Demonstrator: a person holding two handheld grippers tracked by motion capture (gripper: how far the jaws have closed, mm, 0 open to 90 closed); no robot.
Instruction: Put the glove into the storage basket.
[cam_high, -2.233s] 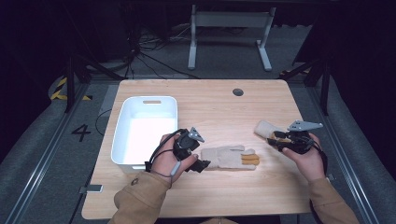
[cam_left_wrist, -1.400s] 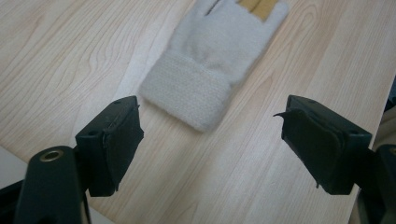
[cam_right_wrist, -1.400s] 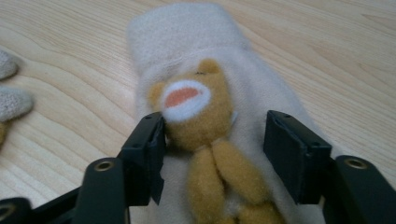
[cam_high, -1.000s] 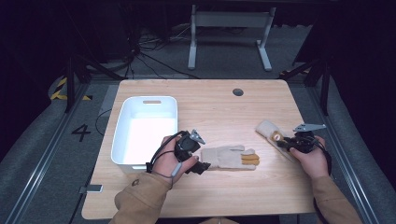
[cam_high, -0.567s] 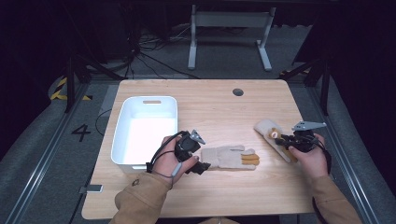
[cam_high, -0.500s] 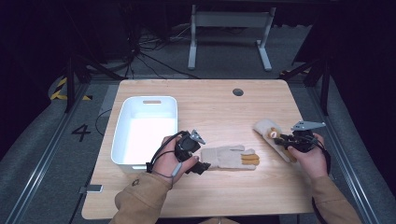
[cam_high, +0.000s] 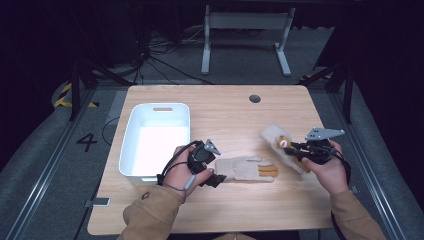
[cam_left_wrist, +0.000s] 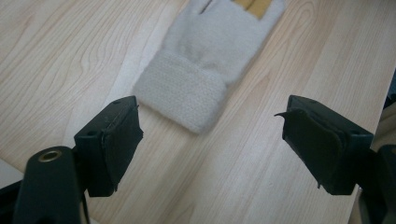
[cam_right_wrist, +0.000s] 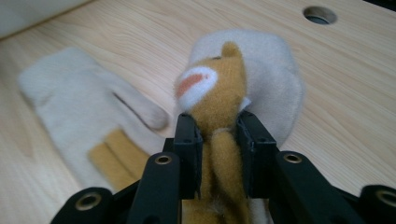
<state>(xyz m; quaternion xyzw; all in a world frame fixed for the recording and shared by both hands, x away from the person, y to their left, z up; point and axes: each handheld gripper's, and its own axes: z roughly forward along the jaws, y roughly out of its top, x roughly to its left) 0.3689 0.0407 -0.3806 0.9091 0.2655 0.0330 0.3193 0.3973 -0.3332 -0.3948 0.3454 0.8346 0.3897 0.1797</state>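
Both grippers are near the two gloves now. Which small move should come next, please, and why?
Probably ease the left gripper forward over the flat glove's cuff and close. Its jaws stand open just short of the cuff, holding nothing, while the right gripper is already shut on the second glove's tan animal piece.

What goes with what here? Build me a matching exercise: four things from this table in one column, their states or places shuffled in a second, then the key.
1. left gripper
2. right gripper
3. white bin
4. flat glove

A. lying on the wood between the two hands
B. jaws wide apart, nothing between them
C. on the table's left side
D. jaws pinching the tan part of a second glove

Pairs: 1-B, 2-D, 3-C, 4-A
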